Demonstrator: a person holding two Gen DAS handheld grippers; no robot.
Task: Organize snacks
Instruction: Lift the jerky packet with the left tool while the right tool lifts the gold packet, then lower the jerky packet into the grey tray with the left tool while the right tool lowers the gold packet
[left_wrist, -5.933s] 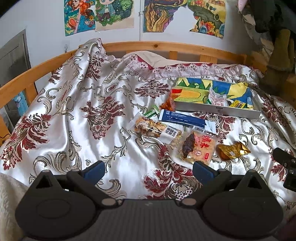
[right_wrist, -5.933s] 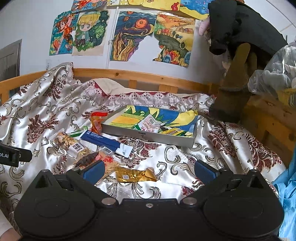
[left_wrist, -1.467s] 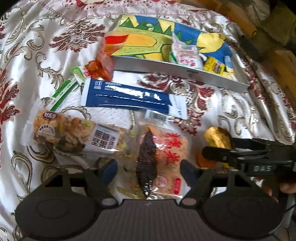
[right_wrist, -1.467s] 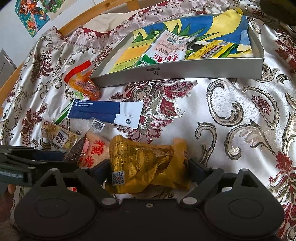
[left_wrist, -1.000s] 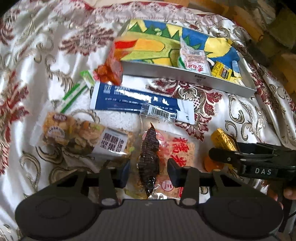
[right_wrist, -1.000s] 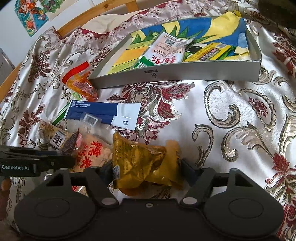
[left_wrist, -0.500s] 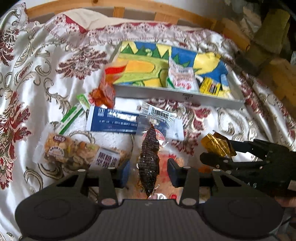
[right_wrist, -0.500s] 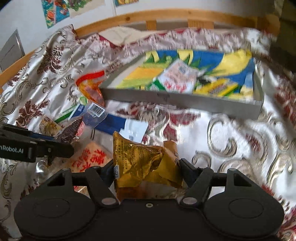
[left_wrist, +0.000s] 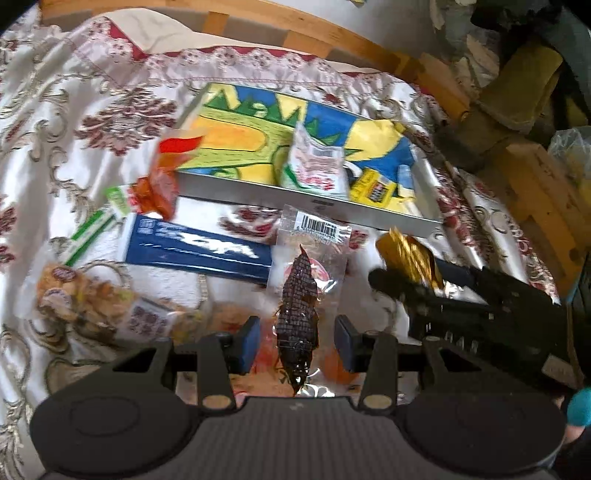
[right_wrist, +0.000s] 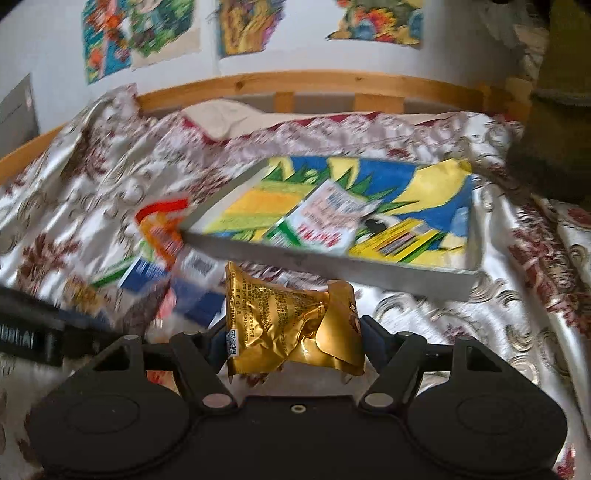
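My left gripper (left_wrist: 295, 347) is shut on a clear packet (left_wrist: 306, 258) with a dark dried snack (left_wrist: 297, 321) inside, held upright above the bedspread. My right gripper (right_wrist: 295, 345) is shut on a crumpled gold packet (right_wrist: 280, 321), also lifted; the same gold packet (left_wrist: 406, 254) shows at the right of the left wrist view. Beyond both lies a grey tray (left_wrist: 306, 199) (right_wrist: 332, 266) lined with a colourful drawing. A white-and-red packet (right_wrist: 328, 218) and a yellow packet (right_wrist: 399, 240) lie inside it.
On the patterned satin bedspread (left_wrist: 74, 110) lie a blue packet (left_wrist: 195, 251), an orange packet (left_wrist: 162, 184), a nut packet (left_wrist: 85, 295) and a green stick packet (left_wrist: 96, 229). A wooden bed rail (right_wrist: 314, 85) runs behind; piled clothes (left_wrist: 524, 85) sit at the right.
Both grippers have risen and tilted up toward the tray. The clear packet and the gold packet have come up off the bedspread with them.
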